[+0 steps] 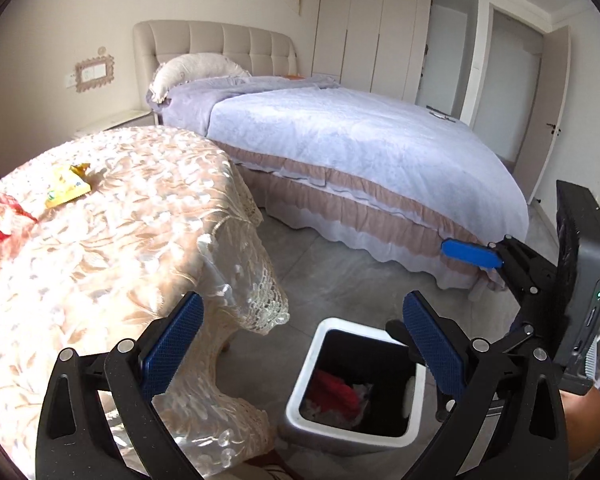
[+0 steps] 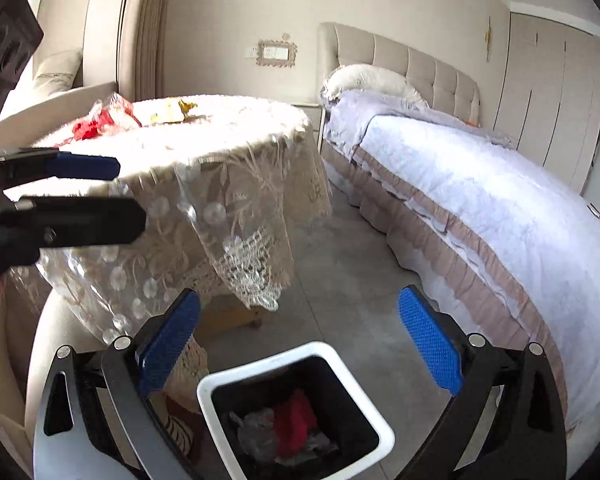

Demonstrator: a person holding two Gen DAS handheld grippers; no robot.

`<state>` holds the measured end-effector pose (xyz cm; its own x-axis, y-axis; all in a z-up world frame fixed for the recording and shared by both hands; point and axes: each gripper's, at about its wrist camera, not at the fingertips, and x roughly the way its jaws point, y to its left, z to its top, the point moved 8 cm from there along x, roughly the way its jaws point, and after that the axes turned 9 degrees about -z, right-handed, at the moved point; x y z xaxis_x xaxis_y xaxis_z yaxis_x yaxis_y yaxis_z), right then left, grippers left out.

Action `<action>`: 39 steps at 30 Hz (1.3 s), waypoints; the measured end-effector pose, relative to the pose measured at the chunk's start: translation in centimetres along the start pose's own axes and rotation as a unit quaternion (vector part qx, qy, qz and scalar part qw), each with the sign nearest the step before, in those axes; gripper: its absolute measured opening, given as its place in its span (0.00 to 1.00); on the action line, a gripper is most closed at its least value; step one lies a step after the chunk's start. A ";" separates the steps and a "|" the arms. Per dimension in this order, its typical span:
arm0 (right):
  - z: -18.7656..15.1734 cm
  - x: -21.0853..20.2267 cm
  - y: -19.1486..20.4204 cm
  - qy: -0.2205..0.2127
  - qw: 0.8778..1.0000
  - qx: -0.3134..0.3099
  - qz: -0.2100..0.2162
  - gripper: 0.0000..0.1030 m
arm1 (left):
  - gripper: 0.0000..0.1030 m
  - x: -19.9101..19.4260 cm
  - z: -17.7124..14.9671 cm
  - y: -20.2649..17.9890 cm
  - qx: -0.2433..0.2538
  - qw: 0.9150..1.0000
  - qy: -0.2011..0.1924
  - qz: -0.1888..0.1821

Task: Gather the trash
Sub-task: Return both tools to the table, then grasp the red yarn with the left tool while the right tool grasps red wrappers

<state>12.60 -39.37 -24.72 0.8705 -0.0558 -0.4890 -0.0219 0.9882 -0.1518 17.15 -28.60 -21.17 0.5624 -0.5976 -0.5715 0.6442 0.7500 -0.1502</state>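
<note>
Both grippers, left gripper and right gripper, hang released above the bin; wrappers beside it could snag the lace tablecloth.

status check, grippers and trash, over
Left gripper and right gripper open, empty, over trash bin. Yellow wrapper and red wrappers remain on table. Nothing blocking.

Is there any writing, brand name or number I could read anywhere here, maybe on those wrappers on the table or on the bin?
None is readable.
Crumpled yellow snack wrapper on the lace-covered table: print too blurred to read.
Red and clear wrappers: no legible text.
White-rimmed trash bin: no label visible.
</note>
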 end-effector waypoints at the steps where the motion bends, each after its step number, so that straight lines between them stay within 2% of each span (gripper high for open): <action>1: 1.2 -0.4 0.4 -0.017 1.000 0.002 0.008 0.96 | 0.95 -0.7 0.3 0.6 0.001 1.000 -0.006 0.010; 6: 6.4 -1.5 3.2 -0.073 0.996 -0.009 0.045 0.96 | 0.95 -4.1 1.5 4.4 -0.013 0.998 -0.033 0.056; 17: 12.6 -1.0 12.3 -0.114 0.987 -0.072 0.091 0.96 | 0.95 -11.7 1.9 13.5 -0.069 0.985 -0.085 0.133; 26: 16.8 0.1 18.5 -0.125 0.980 -0.079 0.131 0.96 | 0.95 -16.7 1.5 20.6 -0.110 0.970 -0.106 0.188; 32: 19.0 1.9 22.3 -0.108 0.977 -0.085 0.160 0.96 | 0.95 -19.0 1.3 25.0 -0.121 0.958 -0.108 0.236; 39: 20.9 3.8 26.0 -0.102 0.973 -0.107 0.174 0.96 | 0.95 -19.6 0.6 29.5 -0.155 0.950 -0.107 0.248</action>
<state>25.59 -10.90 -12.53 0.8708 0.3289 -0.3654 -0.4167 0.8882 -0.1935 25.43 5.07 -13.88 0.8708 -0.1679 -0.4621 0.1076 0.9822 -0.1542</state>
